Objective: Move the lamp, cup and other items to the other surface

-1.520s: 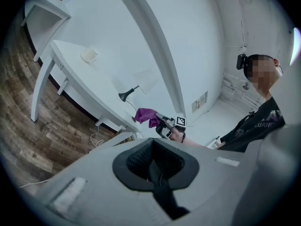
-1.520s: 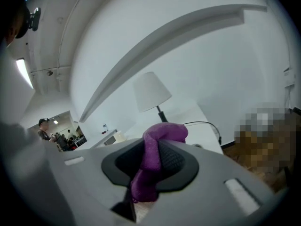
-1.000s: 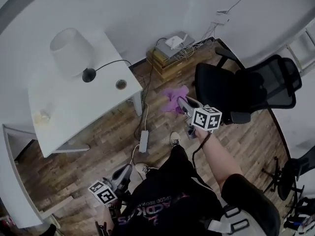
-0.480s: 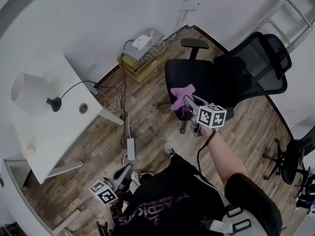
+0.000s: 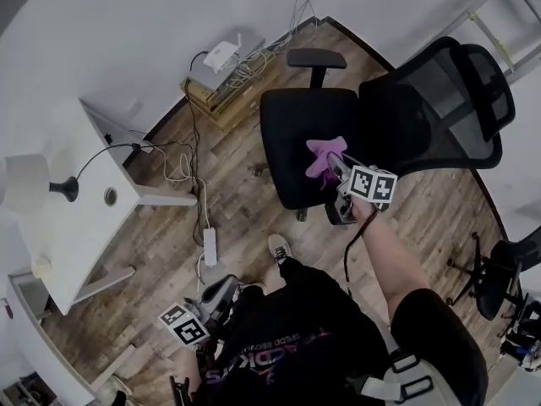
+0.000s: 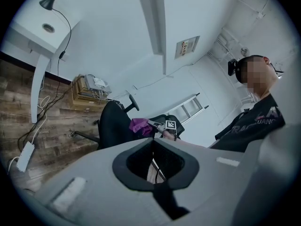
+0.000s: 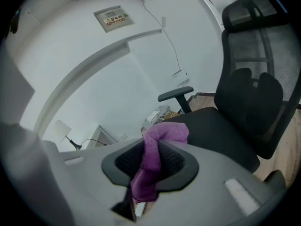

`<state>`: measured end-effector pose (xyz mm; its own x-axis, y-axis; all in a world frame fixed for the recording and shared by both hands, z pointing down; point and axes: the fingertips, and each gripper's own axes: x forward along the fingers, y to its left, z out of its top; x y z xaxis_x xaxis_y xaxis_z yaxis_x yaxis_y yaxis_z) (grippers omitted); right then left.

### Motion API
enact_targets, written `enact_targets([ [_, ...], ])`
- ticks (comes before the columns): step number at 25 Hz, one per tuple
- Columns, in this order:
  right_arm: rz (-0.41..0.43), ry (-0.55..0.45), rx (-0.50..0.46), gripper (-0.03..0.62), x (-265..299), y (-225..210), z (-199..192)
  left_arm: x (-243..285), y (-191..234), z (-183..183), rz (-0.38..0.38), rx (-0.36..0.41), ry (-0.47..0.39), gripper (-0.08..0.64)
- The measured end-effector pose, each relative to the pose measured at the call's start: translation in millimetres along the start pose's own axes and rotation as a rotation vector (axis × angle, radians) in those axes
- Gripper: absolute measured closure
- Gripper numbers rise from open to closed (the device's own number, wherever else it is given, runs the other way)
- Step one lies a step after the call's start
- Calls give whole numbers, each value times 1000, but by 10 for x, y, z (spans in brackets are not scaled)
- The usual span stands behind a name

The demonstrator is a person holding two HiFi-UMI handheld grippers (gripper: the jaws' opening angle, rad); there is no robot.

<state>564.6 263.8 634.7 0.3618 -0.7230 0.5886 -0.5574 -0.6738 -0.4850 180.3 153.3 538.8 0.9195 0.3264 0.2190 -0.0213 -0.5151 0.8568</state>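
Low beside the person's leg, the left hand-held gripper (image 5: 224, 288) has its jaws together with nothing between them. Further out, the right hand-held gripper (image 5: 336, 164) is clamped on a purple cloth (image 7: 157, 158). The cloth is soft and crumpled, one fold bulging past the jaw tips and the rest hanging down between them. It is held above the seat of a black office chair (image 5: 296, 142), near the seat's right edge and in front of the mesh backrest.

Bare wooden floor (image 5: 161, 252) lies open between the chair and the white counter (image 5: 80, 227), crossed only by cables and a white power strip (image 5: 210, 246). On the counter, near its far left edge, stands the lamp (image 5: 25, 183) with its white shade and dark base. A small pale cup (image 5: 40, 266) sits close to the counter's near edge, too small to make out further.
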Motion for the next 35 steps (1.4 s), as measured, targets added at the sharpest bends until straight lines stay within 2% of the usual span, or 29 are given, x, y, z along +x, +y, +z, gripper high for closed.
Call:
enact_targets([
  [4,-64,31,80,509,218,-442,-71,30,57,-6,56,-7,16,555],
  [9,-146,66,207,509,430,-837,-232,-66,94,-23,98,-53,-30,555],
  [15,-215,99,211,506,680,-1013,-256,-184,177,-35,138,-90,-70,555],
  [21,-269,89,211,492,775,-1130,-246,-246,194,-105,155,-112,-89,555],
  [28,-266,53,223,422,747,-1183,-203,-262,200,-145,160,-113,-94,555],
  [31,-242,39,224,454,717,-1144,-167,-227,166,-170,149,-107,-90,555],
  [33,-204,33,217,587,704,-1075,-131,-200,142,-182,148,-103,-93,555],
  [35,-147,41,212,588,698,-994,-109,-160,122,-209,152,-101,-99,555],
])
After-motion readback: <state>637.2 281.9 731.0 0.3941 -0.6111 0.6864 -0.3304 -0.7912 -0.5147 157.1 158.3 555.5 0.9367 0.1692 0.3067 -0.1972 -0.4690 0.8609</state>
